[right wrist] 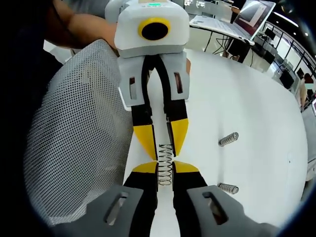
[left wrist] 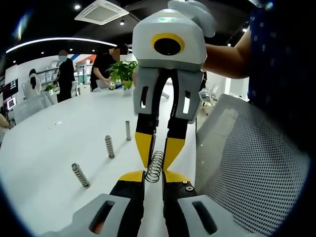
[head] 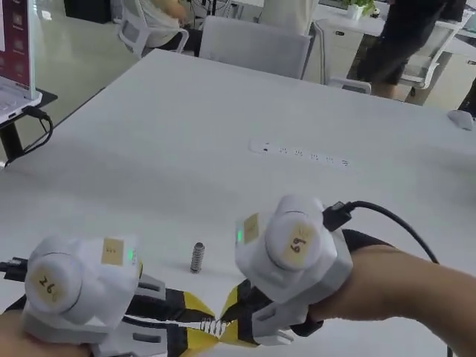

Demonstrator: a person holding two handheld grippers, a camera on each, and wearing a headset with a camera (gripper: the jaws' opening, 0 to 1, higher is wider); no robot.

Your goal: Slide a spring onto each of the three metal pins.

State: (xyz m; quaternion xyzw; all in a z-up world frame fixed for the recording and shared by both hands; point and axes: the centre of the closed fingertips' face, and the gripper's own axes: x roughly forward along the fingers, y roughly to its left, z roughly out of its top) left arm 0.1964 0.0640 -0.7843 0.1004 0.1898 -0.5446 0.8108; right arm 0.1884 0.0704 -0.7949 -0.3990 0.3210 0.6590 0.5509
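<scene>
Centre: loose spring, held clear of the white table above its near edge, spanning the gap between two facing pairs of yellow-tipped jaws. Clamped at one end by the left gripper, jaws drawn in tight against the coil. Clamped at the other end by the right gripper, jaws likewise closed onto it, tips almost meeting the opposite pair. In the head view, placed low in the frame, with the left gripper on the left and the right gripper on the right. Beyond, in the left gripper view: three upright pins in a row on the table, the nearest pin and the middle pin each sleeved with a spring, the far pin bare. Beside the grippers: grey mesh chair back. Farther out on the table: white power strip.
</scene>
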